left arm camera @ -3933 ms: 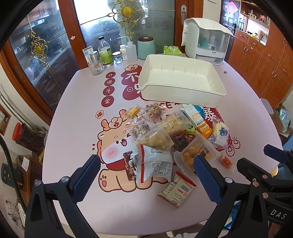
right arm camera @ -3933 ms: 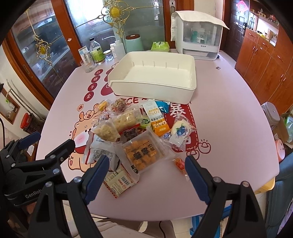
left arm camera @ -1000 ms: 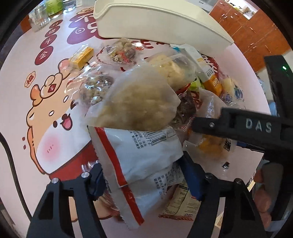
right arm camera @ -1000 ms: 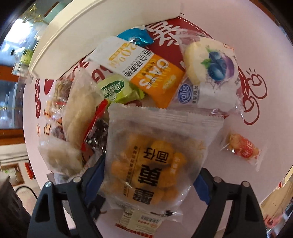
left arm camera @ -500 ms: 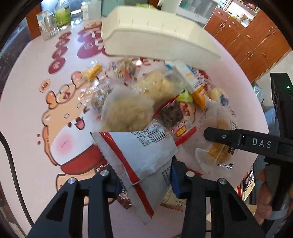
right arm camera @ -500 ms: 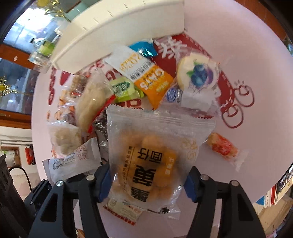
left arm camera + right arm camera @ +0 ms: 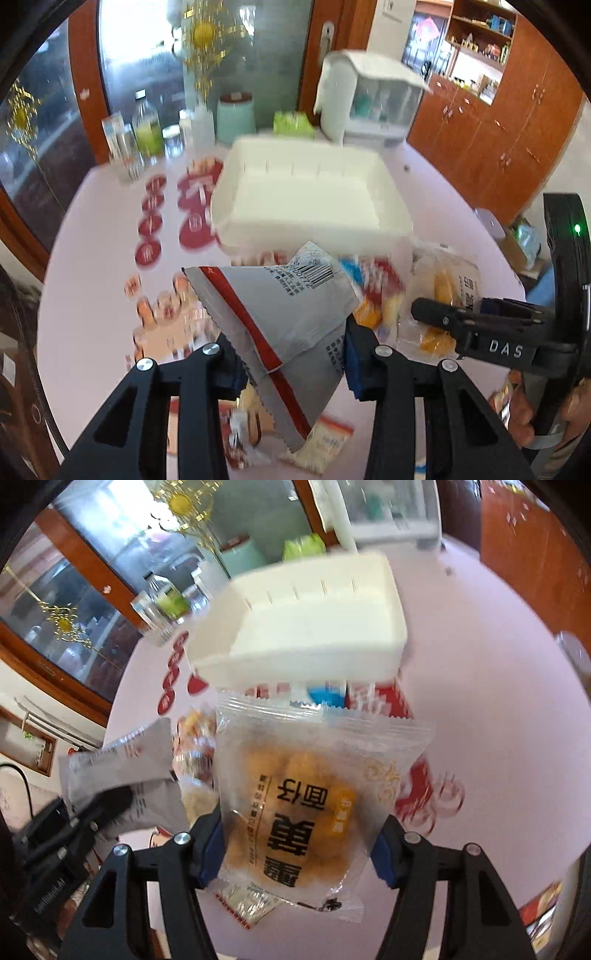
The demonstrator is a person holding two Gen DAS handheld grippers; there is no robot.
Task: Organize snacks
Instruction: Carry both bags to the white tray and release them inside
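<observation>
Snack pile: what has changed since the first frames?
The left hand-held gripper closed on the white red-striped packet, the right hand-held gripper on the clear bag of orange snacks; both are lifted off the table. The white bin stays empty, the other snacks stay put.

Counting what's clear: one white bin (image 7: 310, 192), two packets held up, a grey one (image 7: 280, 314) and a clear one of orange snacks (image 7: 317, 797). Table pile's too blurry to count.
</observation>
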